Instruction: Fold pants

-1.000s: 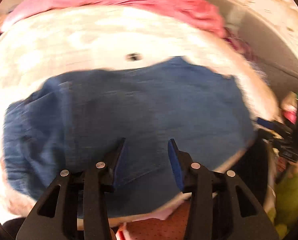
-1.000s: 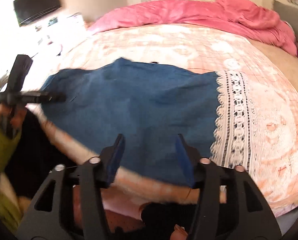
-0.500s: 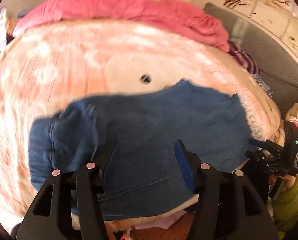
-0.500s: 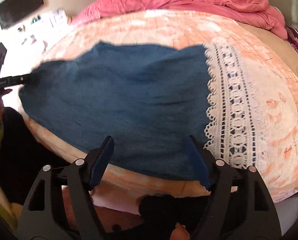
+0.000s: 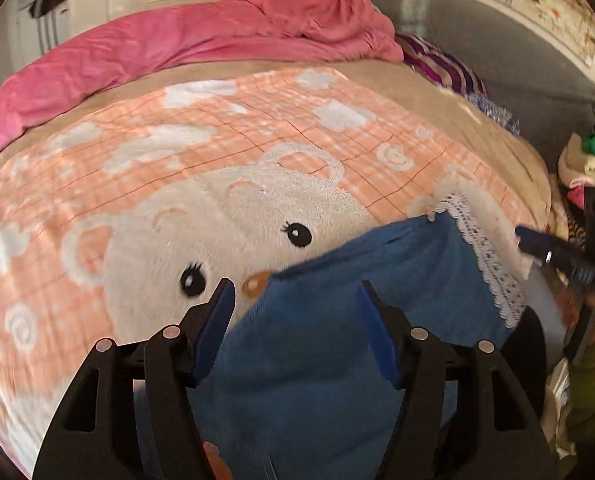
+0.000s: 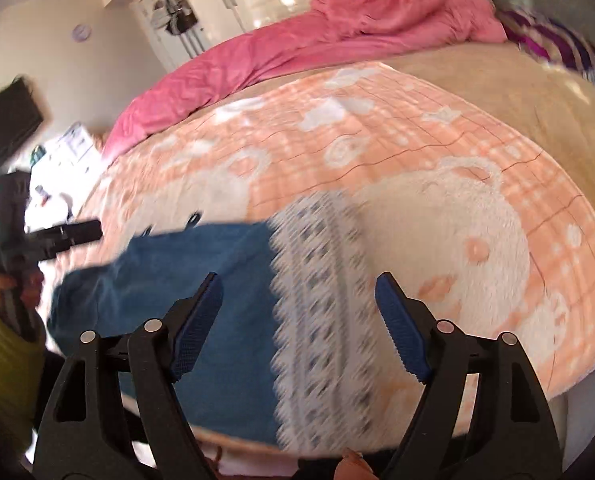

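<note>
The blue pants (image 5: 337,340) lie flat at the near edge of the bed, on the peach bear blanket (image 5: 217,160), their white lace hem (image 6: 321,320) (blurred) toward my right side. My left gripper (image 5: 293,320) and right gripper (image 6: 297,316) hover above them, jaws just spread and pinching nothing.

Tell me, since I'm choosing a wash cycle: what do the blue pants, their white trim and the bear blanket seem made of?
Pants: likely soft cotton or light denim; matte, evenly blue, limp and lightly creased.
Trim: looks like openwork lace, with holes and a scalloped edge.
Blanket: apparently plush fleece, with a fuzzy raised pile on the bear's face.
</note>
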### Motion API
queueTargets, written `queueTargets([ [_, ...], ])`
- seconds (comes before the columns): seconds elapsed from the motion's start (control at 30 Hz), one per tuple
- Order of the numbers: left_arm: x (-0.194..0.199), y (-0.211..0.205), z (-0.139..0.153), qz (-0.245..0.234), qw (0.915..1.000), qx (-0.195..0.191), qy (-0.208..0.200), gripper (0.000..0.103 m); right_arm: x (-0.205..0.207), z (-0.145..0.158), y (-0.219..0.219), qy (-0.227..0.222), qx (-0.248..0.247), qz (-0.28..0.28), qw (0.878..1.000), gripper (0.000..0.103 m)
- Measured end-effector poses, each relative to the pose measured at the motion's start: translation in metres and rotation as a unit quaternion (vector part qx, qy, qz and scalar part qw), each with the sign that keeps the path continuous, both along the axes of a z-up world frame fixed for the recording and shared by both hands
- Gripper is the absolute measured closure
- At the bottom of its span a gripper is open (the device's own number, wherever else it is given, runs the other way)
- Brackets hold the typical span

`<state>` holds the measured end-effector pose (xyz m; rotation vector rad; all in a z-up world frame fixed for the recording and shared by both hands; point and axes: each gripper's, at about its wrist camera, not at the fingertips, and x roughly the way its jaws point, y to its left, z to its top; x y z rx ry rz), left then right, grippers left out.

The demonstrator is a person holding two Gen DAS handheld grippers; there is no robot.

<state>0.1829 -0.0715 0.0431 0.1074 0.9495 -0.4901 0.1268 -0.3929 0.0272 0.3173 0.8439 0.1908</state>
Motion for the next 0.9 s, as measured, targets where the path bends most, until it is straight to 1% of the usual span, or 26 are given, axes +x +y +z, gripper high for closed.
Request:
queueTargets([
  [0.1, 0.011, -0.004, -0.016, -0.011, 0.9998, 0.015, -0.003, 0.041, 0.032, -0.012, -0.02, 0.029, 0.041, -0.009, 0.999, 0.031],
  [0.17, 0.012, 0.0, -0.027, -0.024, 0.9997, -0.004, 0.007, 0.041, 0.051, -0.02, -0.026, 0.045, 0.048, -0.011, 0.998, 0.031],
  [0.2, 0.013, 0.0, -0.032, -0.03, 0.9993, -0.011, 0.016, 0.041, 0.059, -0.024, -0.027, 0.052, 0.048, -0.009, 0.997, 0.031],
  [0.3, 0.014, -0.002, -0.044, -0.046, 0.9987, 0.009, 0.018, 0.041, 0.085, -0.037, -0.022, 0.083, 0.041, 0.006, 0.996, 0.032],
  [0.33, 0.015, -0.002, -0.05, -0.047, 0.9985, 0.012, 0.025, 0.041, 0.091, -0.039, -0.021, 0.087, 0.035, 0.008, 0.996, 0.035],
  [0.4, 0.019, -0.002, -0.057, -0.046, 0.9982, 0.014, 0.036, 0.041, 0.103, -0.045, -0.007, 0.099, 0.004, 0.032, 0.995, 0.039],
  [0.47, 0.023, -0.003, -0.064, -0.04, 0.9982, 0.022, 0.038, 0.041, 0.108, -0.05, 0.003, 0.103, -0.021, 0.045, 0.993, 0.05],
  [0.5, 0.025, -0.003, -0.067, -0.037, 0.9983, 0.022, 0.04, 0.041, 0.107, -0.052, 0.006, 0.103, -0.023, 0.048, 0.993, 0.054],
  [0.53, 0.027, -0.003, -0.069, -0.035, 0.9983, 0.019, 0.042, 0.041, 0.105, -0.051, 0.01, 0.098, -0.025, 0.053, 0.993, 0.062],
  [0.57, 0.03, -0.004, -0.071, -0.032, 0.9983, 0.016, 0.047, 0.041, 0.104, -0.05, 0.011, 0.093, -0.029, 0.058, 0.994, 0.066],
  [0.63, 0.036, -0.005, -0.074, -0.03, 0.9979, 0.006, 0.057, 0.041, 0.099, -0.049, 0.014, 0.085, -0.034, 0.066, 0.994, 0.069],
  [0.73, 0.042, -0.006, -0.077, -0.028, 0.9972, -0.014, 0.068, 0.041, 0.1, -0.05, 0.011, 0.083, -0.031, 0.071, 0.994, 0.069],
  [0.8, 0.046, -0.005, -0.08, -0.023, 0.9965, -0.03, 0.075, 0.041, 0.101, -0.054, 0.006, 0.087, -0.016, 0.07, 0.994, 0.069],
  [0.87, 0.049, -0.004, -0.082, -0.02, 0.9954, -0.046, 0.081, 0.041, 0.101, -0.058, 0.006, 0.089, -0.011, 0.07, 0.994, 0.069],
  [0.9, 0.049, -0.003, -0.082, -0.022, 0.9947, -0.055, 0.084, 0.044, 0.1, -0.057, 0.008, 0.087, -0.012, 0.069, 0.994, 0.069],
])
